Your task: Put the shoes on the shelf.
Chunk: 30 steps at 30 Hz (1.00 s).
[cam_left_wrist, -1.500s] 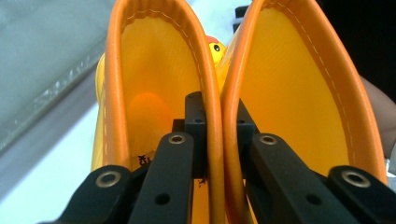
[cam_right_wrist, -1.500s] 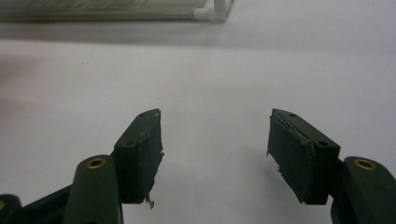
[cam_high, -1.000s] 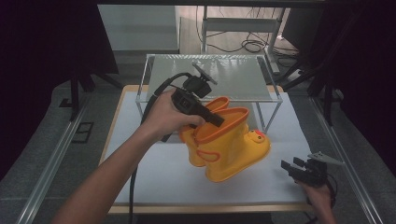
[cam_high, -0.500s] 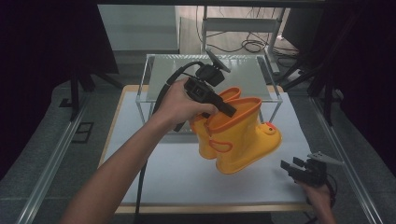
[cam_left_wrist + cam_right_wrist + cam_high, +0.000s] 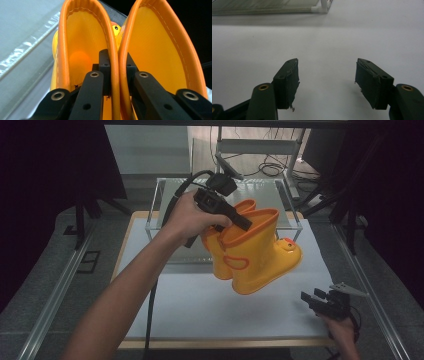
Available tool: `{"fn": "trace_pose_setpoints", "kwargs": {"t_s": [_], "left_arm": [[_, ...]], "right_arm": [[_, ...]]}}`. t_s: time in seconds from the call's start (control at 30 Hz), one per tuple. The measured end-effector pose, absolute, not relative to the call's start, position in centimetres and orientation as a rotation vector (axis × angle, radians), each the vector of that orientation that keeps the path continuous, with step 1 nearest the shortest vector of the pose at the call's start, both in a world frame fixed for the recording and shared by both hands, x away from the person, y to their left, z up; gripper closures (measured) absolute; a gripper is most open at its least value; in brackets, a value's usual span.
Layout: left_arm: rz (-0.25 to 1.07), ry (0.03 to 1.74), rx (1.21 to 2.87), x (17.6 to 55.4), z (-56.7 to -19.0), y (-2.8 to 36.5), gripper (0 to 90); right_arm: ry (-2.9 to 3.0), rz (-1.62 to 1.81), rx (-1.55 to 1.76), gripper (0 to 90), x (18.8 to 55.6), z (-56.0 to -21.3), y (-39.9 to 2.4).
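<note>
- No brand, label or writing is showing legibly on anything here; a duck face on the toe is the boots' one marking.
- The left gripper [image 5: 235, 217] is clamping the two touching inner shaft walls of a pair of yellow rubber boots [image 5: 252, 252], one jaw reaching inside each boot.
- The boots are hanging tilted in the air above the white table surface [image 5: 200, 305], in front of a clear acrylic rack [image 5: 165, 195].
- In the left gripper view the boots [image 5: 150, 50] are cutting off their own soles and most of the toes.
- The right gripper [image 5: 320, 301] is resting near the table's near right corner, its jaws standing apart with nothing between them; its hand [image 5: 342, 332] is partly cropped.
</note>
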State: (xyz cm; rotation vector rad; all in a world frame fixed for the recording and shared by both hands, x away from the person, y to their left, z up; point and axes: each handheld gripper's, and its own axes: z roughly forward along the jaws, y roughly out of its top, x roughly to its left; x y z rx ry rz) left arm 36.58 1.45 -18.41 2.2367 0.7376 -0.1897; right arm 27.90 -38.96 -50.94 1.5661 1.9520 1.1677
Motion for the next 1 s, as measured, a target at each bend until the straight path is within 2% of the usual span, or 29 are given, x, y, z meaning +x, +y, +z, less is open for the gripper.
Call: {"fn": "trace_pose_setpoints", "kwargs": {"t_s": [0.37,1.0], "left_arm": [[-0.121,0.866,2.171,40.4,-15.7,3.9,82.9],[-0.021,1.113,2.082,47.7,-15.0,5.7,82.8]], "right_arm": [[1.937,1.170,1.583,34.8,27.9,-51.1,-39.4],[1.923,1.172,1.594,34.9,27.9,-51.2,-39.8]]}}
